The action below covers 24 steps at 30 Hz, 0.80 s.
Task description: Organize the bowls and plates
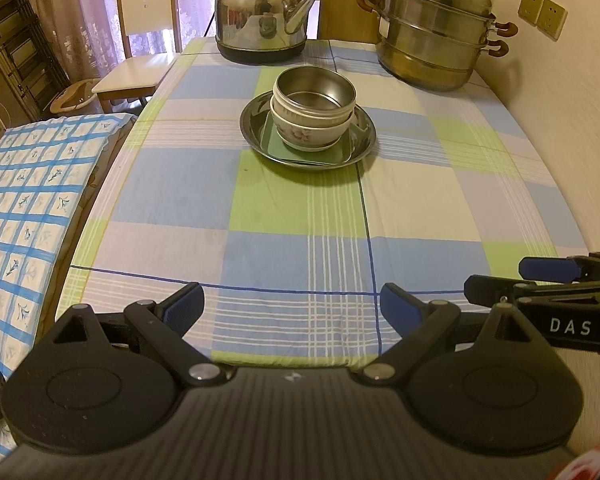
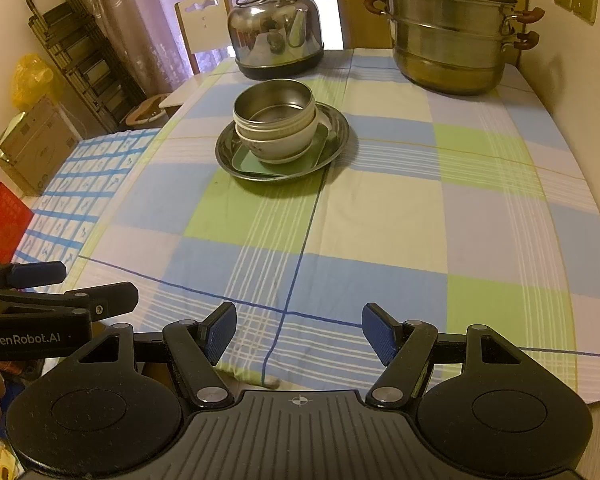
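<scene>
My stack point(image 1: 314, 120) sits mid-surface point(image 1: 400, 208), well ahead: steel bowl point(image 1: 315, 94) atop two pale bowls, on a green tray point(image 1: 278, 142) in a round steel plate point(image 1: 256, 130). All upright, mouths up. Both my pairs of fingers point(image 1: 188, 304) point(image 2: 224, 332) stand apart, empty.

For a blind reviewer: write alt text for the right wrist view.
A stack of bowls, steel one on top, sits on a green tray in a round steel plate mid-table. The open, empty right gripper hovers over the checked tablecloth; kettle and steamer pot stand behind.
</scene>
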Available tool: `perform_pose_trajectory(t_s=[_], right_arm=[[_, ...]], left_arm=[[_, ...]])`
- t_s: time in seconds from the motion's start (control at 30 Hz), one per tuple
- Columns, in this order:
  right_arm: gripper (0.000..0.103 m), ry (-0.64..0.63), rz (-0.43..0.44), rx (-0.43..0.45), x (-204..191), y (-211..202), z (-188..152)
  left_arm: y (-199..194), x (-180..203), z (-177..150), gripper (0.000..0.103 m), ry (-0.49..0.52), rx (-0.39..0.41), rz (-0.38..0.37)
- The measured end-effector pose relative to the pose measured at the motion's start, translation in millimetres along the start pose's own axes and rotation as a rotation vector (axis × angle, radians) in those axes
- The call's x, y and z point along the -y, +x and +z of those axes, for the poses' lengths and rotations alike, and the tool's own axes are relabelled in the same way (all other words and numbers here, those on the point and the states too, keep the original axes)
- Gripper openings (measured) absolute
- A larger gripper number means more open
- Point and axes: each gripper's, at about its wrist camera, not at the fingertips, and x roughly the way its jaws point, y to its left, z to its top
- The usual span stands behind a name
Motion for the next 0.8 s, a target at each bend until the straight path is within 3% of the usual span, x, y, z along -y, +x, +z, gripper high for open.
perform_pose_trajectory(t_s=[0.8], right_arm=[[0.069,-0.005,0.004,-0.004,-0.6,2.2,1.6]], left_arm=[[3.4,-0.2,9.6,0.094,0.002,0.004,0.002]])
